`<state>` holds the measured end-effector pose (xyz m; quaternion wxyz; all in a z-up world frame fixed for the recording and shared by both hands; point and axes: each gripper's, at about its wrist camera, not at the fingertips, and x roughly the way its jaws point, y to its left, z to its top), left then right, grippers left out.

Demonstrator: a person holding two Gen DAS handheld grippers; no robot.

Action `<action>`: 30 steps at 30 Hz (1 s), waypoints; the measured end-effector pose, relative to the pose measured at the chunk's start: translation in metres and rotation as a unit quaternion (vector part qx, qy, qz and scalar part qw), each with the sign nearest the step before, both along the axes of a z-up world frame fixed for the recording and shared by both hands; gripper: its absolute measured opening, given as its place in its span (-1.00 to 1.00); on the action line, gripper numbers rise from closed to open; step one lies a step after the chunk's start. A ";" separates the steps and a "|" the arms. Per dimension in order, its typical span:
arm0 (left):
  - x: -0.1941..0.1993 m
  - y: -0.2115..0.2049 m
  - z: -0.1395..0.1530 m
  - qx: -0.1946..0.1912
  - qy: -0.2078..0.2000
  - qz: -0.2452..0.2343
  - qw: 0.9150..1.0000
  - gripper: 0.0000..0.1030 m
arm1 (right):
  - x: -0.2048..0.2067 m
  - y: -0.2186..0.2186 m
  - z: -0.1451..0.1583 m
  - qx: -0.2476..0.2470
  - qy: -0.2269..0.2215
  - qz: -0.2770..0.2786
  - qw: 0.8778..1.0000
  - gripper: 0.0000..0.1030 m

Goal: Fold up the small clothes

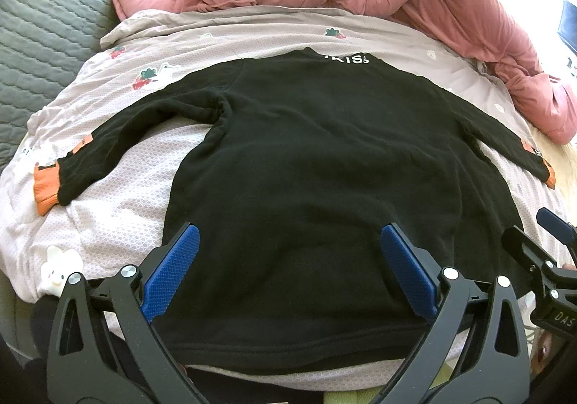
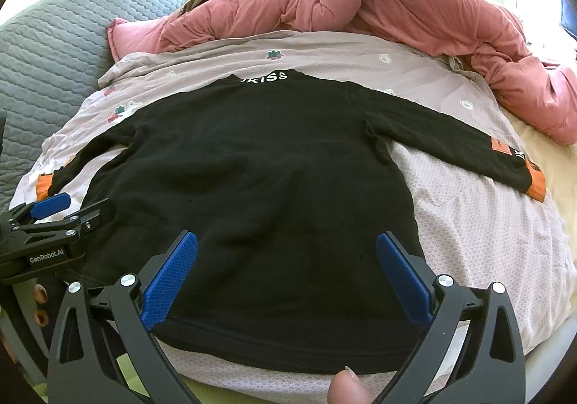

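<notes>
lying flat and unfolded on the bed [image 1: 119,231], the black sweater [image 1: 317,158] awaits its first fold; left tongs [image 1: 288,259] and right tongs [image 2: 286,267] both hover spread, empty.

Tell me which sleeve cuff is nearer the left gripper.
The cuff on the left sleeve: it lies just beyond the left gripper. The other cuff ends far across the sweater.

Black sweater [image 2: 252,187] flat on bedspread [image 2: 468,223] (sleeves spread); right tool [image 2: 286,241] open above hem.
</notes>
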<state>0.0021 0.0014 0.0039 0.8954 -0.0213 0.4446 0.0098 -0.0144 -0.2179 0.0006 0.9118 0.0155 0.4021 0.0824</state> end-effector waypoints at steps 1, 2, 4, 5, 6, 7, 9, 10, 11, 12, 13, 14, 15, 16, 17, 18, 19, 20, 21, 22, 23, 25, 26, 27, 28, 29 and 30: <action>0.000 0.000 0.000 0.000 0.000 0.000 1.000 0.84 | 0.000 0.000 0.000 0.001 0.000 0.001 1.000 0.92; 0.000 0.000 0.000 0.000 -0.001 0.000 1.000 0.84 | 0.000 0.000 0.000 0.000 0.000 0.000 1.000 0.92; -0.003 -0.001 0.002 0.000 -0.001 0.000 1.000 0.84 | 0.000 0.000 0.000 0.001 0.000 0.000 1.000 0.92; -0.003 -0.001 0.002 0.000 -0.002 0.000 1.000 0.84 | 0.000 0.000 0.000 0.001 0.001 0.000 1.000 0.92; -0.003 -0.001 0.002 0.000 -0.002 0.000 1.000 0.84 | 0.000 0.000 0.000 0.000 0.000 -0.001 1.000 0.92; -0.003 -0.001 0.002 0.000 -0.002 0.000 1.000 0.84 | 0.000 0.000 -0.001 0.000 0.000 0.000 1.000 0.92; -0.003 -0.001 0.001 0.001 -0.002 0.002 1.000 0.84 | 0.000 0.000 0.000 0.001 -0.001 0.000 1.000 0.92; -0.003 0.001 0.004 -0.001 -0.003 0.003 1.000 0.84 | 0.000 0.000 0.000 0.001 -0.001 0.000 1.000 0.92; -0.003 0.002 0.004 -0.001 -0.003 0.003 1.000 0.84 | 0.000 0.000 0.000 0.001 -0.001 0.000 1.000 0.92; -0.003 0.001 0.005 0.000 -0.004 0.003 1.000 0.84 | 0.000 0.000 0.000 0.002 -0.001 0.000 1.000 0.92; -0.003 0.001 0.005 -0.001 -0.004 0.003 1.000 0.84 | -0.001 0.001 0.000 0.002 -0.001 0.000 1.000 0.92; -0.004 0.002 0.005 0.000 -0.004 0.003 1.000 0.84 | -0.001 0.001 0.000 0.002 -0.001 -0.001 1.000 0.92; -0.003 0.002 0.005 0.000 -0.004 0.003 1.000 0.84 | -0.001 0.001 0.000 0.002 -0.001 -0.001 1.000 0.92; -0.004 0.002 0.005 -0.001 -0.004 0.003 1.000 0.84 | -0.001 0.001 0.000 0.002 -0.001 -0.001 1.000 0.92; -0.004 0.002 0.005 -0.001 -0.005 0.003 1.000 0.84 | -0.001 0.001 0.000 0.002 -0.001 -0.001 1.000 0.92; -0.004 0.002 0.005 0.000 -0.005 0.003 1.000 0.84 | -0.001 0.001 0.000 0.002 -0.001 -0.001 1.000 0.92; -0.003 0.002 0.005 0.000 -0.004 0.003 1.000 0.84 | -0.001 0.001 0.000 0.002 -0.001 -0.001 1.000 0.92; -0.003 0.002 0.005 0.000 -0.004 0.003 1.000 0.84 | -0.001 0.002 0.000 0.002 -0.001 -0.001 1.000 0.92; -0.004 0.002 0.005 0.000 -0.005 0.003 1.000 0.84 | -0.001 0.001 0.000 0.002 -0.002 0.000 1.000 0.92; -0.004 0.002 0.005 0.000 -0.005 0.004 1.000 0.84 | -0.001 0.002 0.000 0.002 -0.002 0.000 1.000 0.92; -0.004 0.002 0.005 0.000 -0.005 0.004 1.000 0.84 | 0.000 0.002 0.000 0.002 -0.002 0.000 1.000 0.92; -0.004 0.002 0.005 0.001 -0.004 0.005 1.000 0.84 | 0.001 0.003 0.000 0.003 -0.001 0.001 1.000 0.92; -0.004 0.002 0.005 0.001 -0.003 0.005 1.000 0.84 | 0.001 0.003 0.000 0.003 -0.002 0.002 1.000 0.92; -0.003 0.002 0.004 0.001 -0.003 0.005 1.000 0.84 | 0.002 0.003 0.001 0.004 -0.001 0.004 1.000 0.92; -0.002 0.002 0.003 0.002 -0.003 0.006 1.000 0.84 | 0.003 0.003 0.001 0.004 -0.001 0.004 1.000 0.92; -0.003 0.002 0.004 0.002 -0.003 0.006 1.000 0.84 | 0.004 0.002 0.000 0.005 -0.001 0.003 1.000 0.92; -0.003 0.002 0.003 0.002 -0.002 0.006 1.000 0.84 | 0.005 0.002 0.000 0.007 -0.001 0.004 1.000 0.92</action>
